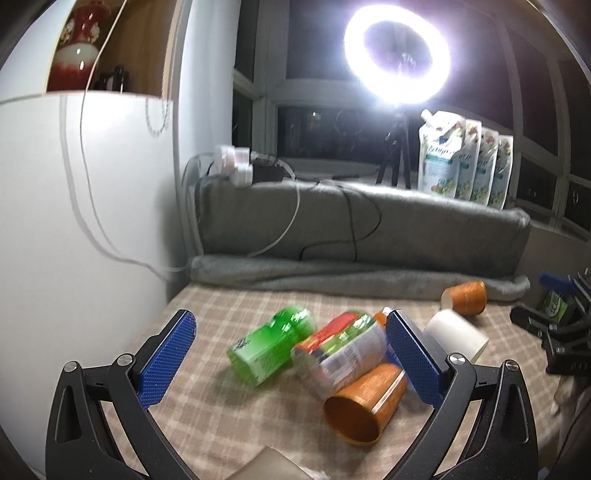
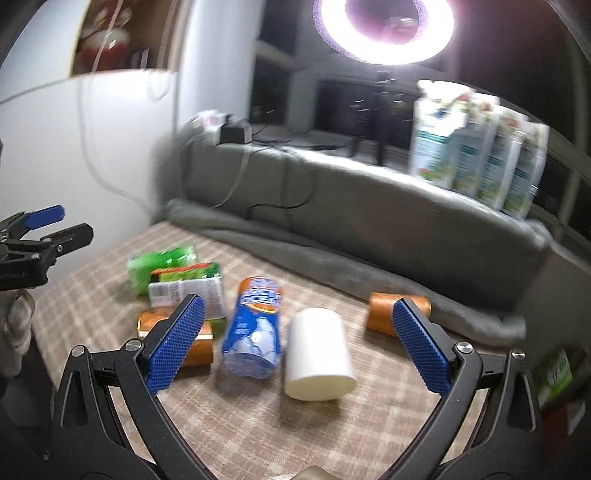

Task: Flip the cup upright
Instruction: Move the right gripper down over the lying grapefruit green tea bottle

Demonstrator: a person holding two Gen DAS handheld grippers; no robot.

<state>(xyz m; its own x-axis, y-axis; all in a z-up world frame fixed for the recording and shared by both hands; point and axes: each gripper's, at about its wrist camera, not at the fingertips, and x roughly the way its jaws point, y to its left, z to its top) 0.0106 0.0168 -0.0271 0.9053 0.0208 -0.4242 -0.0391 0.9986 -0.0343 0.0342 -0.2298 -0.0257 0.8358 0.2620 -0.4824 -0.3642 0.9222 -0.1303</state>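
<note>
Nearest our left lens, our left claw (image 1: 291, 347) hangs released, blue pads spread wide and gripping nothing above the beige plaid cloth-covered surface (image 1: 221, 413). Just inside its right pad, at five o'clock in that view, the near orange metallic cup (image 1: 364, 402) lies on its side, open mouth facing us. It touches the clear plastic bottle with a red and white label (image 1: 341, 350), and the green plastic bottle (image 1: 269, 347) lies beside that at the centre. Further out, at three o'clock, lie the white cylindrical cup (image 1: 456, 334) and a second orange cup (image 1: 467, 295), both tipped over.

Our right claw (image 2: 297, 341) is likewise released and empty. Between its pads lie the white cup and a blue-labelled plastic bottle (image 2: 255, 332). Beyond, at twelve o'clock, a grey blanket (image 2: 369, 229) drapes the ledge beneath a glaring ring light (image 2: 384, 33).
</note>
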